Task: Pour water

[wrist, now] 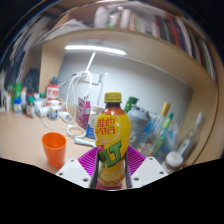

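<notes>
Fingers (112, 172) clamped on yellow drink bottle (111, 138), label writing unreadable, orange cup (54, 150) beside

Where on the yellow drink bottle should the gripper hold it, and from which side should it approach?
Grip the yellow bottle at its labelled middle, coming straight from the front. It stands upright between the fingers, so they close on its two sides. The body is wide there; the neck is narrow, and the orange cup stands alongside.
</notes>
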A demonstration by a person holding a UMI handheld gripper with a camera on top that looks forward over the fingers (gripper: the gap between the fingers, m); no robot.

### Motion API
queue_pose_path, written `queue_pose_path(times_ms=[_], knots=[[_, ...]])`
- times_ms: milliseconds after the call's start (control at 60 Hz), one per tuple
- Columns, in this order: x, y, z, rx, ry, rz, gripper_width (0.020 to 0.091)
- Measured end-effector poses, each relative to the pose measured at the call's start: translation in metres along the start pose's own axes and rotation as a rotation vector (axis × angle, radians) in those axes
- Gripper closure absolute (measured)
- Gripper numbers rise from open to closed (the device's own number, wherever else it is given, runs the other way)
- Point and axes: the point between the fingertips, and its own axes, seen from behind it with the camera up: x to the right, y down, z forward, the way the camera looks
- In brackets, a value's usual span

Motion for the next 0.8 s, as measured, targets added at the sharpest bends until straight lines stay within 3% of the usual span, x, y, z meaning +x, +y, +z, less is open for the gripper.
queue_pose_path(times_ms=[50, 67, 200, 300, 500, 800], knots=[[-0.005, 0.009, 0.001, -0.017, -0.056, 0.144, 0.0704], [-0.018, 0.025, 0.007, 0.009, -0.043, 0.205, 0.0703], [0.016, 0.03, 0.012, 0.02, 0.012, 0.21, 0.0705], [0.01, 0.04, 0.015, 0.013, -0.013, 0.197, 0.0675], [0.012, 0.039, 0.011, 0.088, 0.003, 0.21, 0.0617], [0.018, 0.041, 0.007, 0.104, 0.001, 0.268, 0.0589]])
